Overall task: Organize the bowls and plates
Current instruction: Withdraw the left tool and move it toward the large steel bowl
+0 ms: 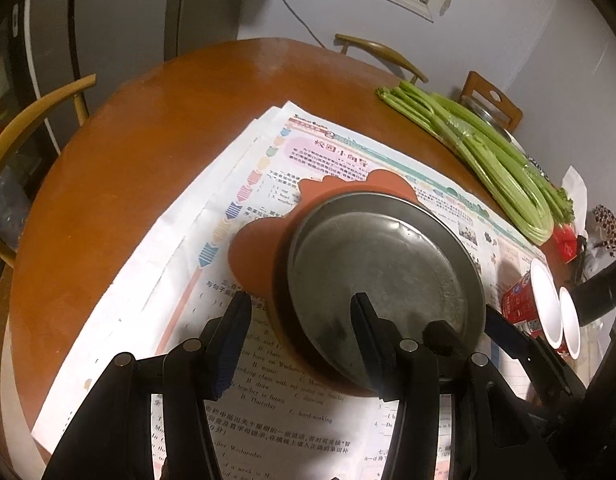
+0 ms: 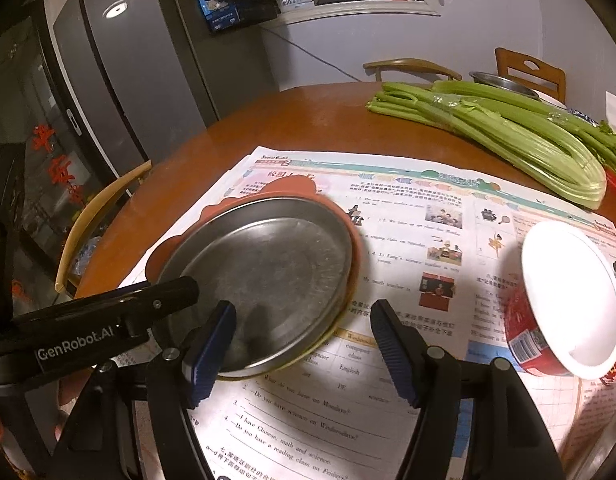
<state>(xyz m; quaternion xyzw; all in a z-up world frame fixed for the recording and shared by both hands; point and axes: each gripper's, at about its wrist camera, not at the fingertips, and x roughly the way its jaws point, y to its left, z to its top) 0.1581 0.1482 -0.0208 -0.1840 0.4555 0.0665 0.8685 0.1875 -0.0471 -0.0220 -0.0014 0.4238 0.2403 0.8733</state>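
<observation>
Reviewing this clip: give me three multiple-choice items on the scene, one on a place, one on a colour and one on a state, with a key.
1. Where does the celery lie?
A. On the floor
B. On the round table, beyond the newspaper
C. In a sink

2. What colour is the mat under the metal plate?
A. Green
B. White
C. Reddish-brown

3. In what state is the metal plate?
A. Upright and empty
B. Heaped with food
C. Turned upside down

Key: 1 B, the stalks rest on the wood at the far right of the paper. 2 C, its scalloped reddish-brown edge sticks out around the plate. 3 A, the bare grey inside faces up with nothing in it.
</observation>
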